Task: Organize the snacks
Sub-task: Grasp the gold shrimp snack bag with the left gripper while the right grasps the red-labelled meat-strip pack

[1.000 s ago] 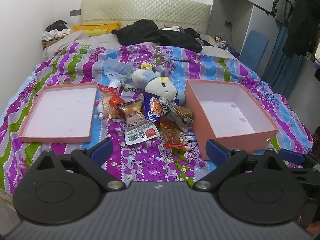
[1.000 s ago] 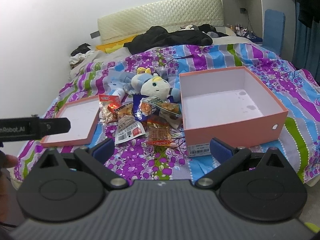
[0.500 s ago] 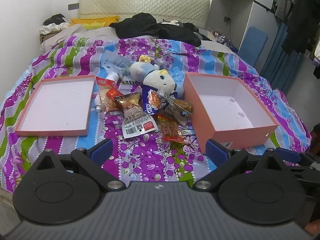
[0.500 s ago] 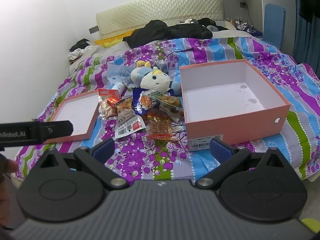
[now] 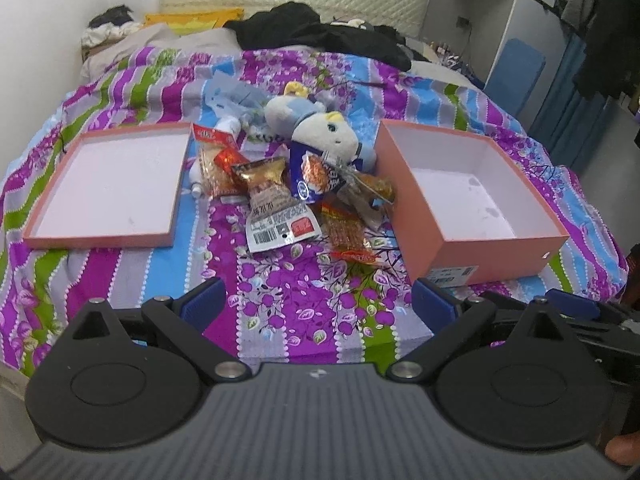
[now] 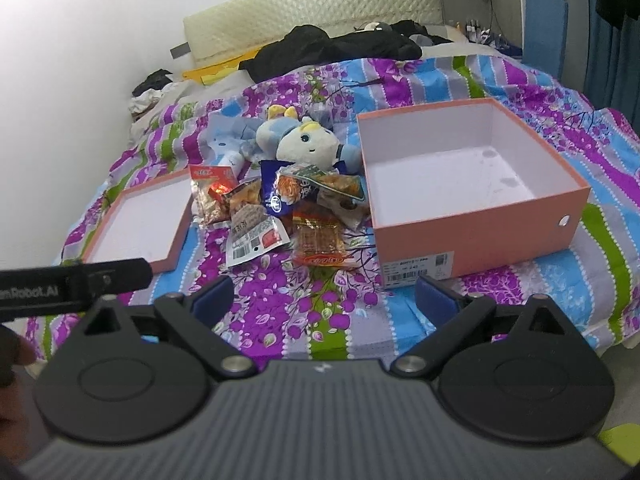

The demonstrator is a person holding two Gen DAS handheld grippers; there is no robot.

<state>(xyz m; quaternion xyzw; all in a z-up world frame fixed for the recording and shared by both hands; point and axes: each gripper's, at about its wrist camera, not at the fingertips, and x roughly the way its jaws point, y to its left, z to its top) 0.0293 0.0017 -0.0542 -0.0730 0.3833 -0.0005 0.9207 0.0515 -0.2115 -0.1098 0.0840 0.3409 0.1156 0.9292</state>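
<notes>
A pile of snack packets [image 5: 288,192] lies on the flowered bedspread between two pink boxes; it also shows in the right wrist view [image 6: 288,208]. The deep pink box [image 5: 472,216] stands right of the pile, shown too in the right wrist view [image 6: 472,184], and holds nothing. The shallow pink lid [image 5: 108,188] lies left of the pile, shown too in the right wrist view [image 6: 140,220]. My left gripper [image 5: 316,304] is open and empty, above the bed's near edge. My right gripper [image 6: 324,296] is open and empty, in front of the deep box.
A plush toy [image 5: 320,136] lies behind the snacks. Black clothes [image 5: 320,36] are heaped near the headboard. A blue chair [image 5: 520,68] and hanging clothes stand at the right. The left gripper's side [image 6: 72,284] shows at the left of the right wrist view.
Both grippers have tilted and moved slightly, so the bed, snacks and boxes sit a little lower and nearer in each view. Nothing on the bed has moved.
</notes>
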